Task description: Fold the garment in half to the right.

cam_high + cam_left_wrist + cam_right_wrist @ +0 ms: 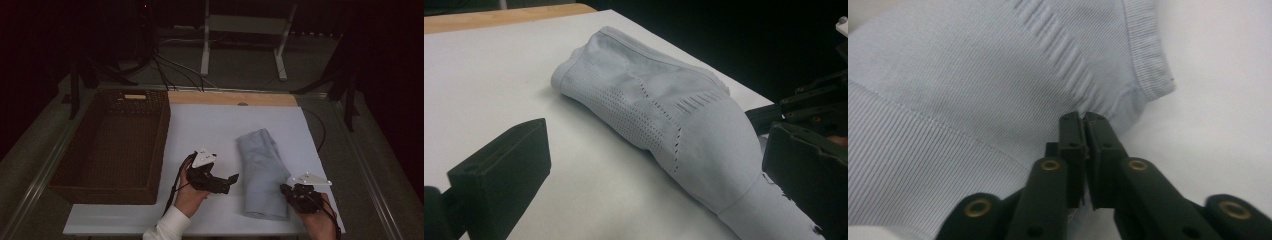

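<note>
A folded light blue knit garment (261, 170) lies on the white sheet (210, 130), right of centre. My right gripper (287, 190) is at its near right edge. In the right gripper view the jaws (1083, 119) stand together, pinching the garment (973, 90) at its hem. My left gripper (229, 181) is held just left of the garment, pointing at it, jaws wide open and empty. In the left gripper view the garment (664, 110) lies ahead between the spread jaws (659, 150), and the right gripper (819, 100) shows at the far right.
A dark wicker basket (161, 145), empty, stands along the left side of the sheet. A wooden strip (232, 98) runs along the table's far edge. Cables and a grey stand lie on the floor beyond.
</note>
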`<action>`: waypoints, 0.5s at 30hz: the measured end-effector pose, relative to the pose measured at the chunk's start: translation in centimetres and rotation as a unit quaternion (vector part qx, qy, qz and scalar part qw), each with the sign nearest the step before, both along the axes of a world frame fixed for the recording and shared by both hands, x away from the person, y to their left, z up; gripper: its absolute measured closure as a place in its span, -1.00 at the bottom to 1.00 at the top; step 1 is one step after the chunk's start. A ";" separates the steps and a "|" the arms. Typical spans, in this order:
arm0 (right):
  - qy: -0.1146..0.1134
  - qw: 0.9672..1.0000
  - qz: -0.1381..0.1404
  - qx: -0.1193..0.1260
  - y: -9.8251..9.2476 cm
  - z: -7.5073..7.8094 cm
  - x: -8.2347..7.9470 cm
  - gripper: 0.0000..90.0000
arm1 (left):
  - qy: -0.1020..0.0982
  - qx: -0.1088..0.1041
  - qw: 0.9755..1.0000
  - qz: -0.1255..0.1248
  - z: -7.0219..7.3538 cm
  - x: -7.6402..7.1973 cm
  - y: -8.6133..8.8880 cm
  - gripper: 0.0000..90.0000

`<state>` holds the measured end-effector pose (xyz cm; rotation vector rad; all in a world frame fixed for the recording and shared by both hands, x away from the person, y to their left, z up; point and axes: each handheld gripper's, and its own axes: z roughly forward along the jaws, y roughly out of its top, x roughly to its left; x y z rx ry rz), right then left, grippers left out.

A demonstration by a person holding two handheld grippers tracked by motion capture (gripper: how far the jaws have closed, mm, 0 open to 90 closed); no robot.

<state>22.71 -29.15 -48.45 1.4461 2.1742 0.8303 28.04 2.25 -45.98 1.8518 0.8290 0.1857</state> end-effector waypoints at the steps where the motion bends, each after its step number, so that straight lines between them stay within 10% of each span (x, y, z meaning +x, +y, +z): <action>1: -0.005 1.000 -0.002 -0.007 0.0 0.0 0.1 0.96 | -0.001 0.000 1.000 0.000 0.0 0.0 0.0 -0.99; 15: 0.002 0.999 -0.005 -0.043 0.0 -0.9 0.1 0.81 | -0.004 0.001 1.000 0.001 0.2 0.0 0.1 -0.99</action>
